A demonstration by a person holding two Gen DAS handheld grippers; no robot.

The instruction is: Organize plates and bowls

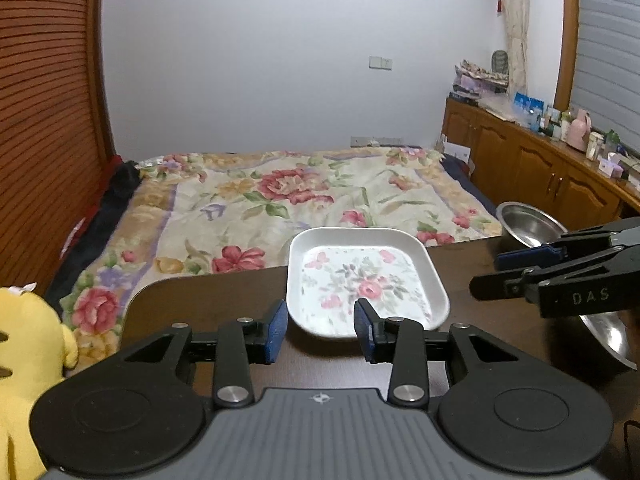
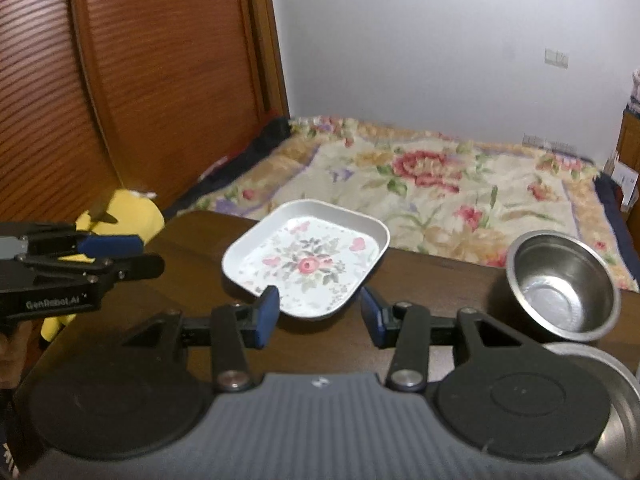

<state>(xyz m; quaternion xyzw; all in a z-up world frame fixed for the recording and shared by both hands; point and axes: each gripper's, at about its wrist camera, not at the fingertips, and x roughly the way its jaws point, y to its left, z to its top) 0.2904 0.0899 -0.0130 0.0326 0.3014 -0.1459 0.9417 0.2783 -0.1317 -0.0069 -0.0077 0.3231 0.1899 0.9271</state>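
The floral plate (image 1: 366, 280) lies flat on the dark surface (image 1: 208, 300), just ahead of both my tongs. To lift it well, I'd slide one pad under its near rim and pinch there. My left tongs (image 1: 321, 328) are wide and empty at that rim; my right tongs (image 2: 318, 314) likewise. A steel bowl (image 2: 562, 284) sits to the right of them.

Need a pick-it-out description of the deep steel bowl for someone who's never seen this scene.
Start at the dark brown wooden table in front of the floral bedspread. At its far right edge, right of the white square floral plate, stands the deep round stainless steel bowl. Unlike the plate it is bare shiny metal, and it is taller than the shallow steel dish just nearer the camera.
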